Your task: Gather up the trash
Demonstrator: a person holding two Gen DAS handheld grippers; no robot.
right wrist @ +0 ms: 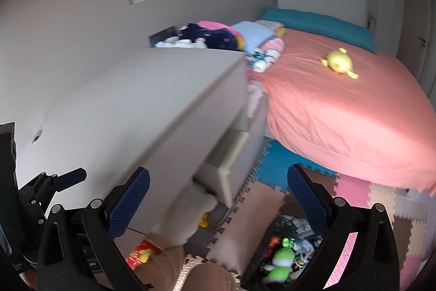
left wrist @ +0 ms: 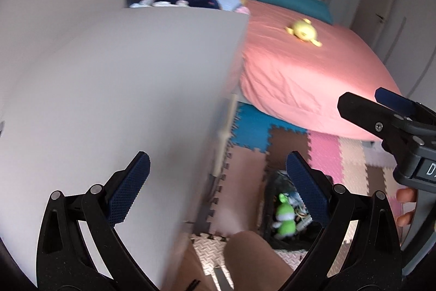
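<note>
Down low on the foam floor mat (right wrist: pixel 354 192), just beside the bed (right wrist: pixel 340 111): a dark trash bag (right wrist: pixel 297 225) gaping open, with a green plush toy (right wrist: pixel 280 263) and mixed clutter inside. Nearer than the bed, left of the bag, a grey dresser (right wrist: pixel 152 105). Above the bag, left gripper (left wrist: pixel 218 190) and right gripper (right wrist: pixel 218 198), both spread wide, nothing between the pads. On the bed, a yellow plush (right wrist: pixel 339 64).
</note>
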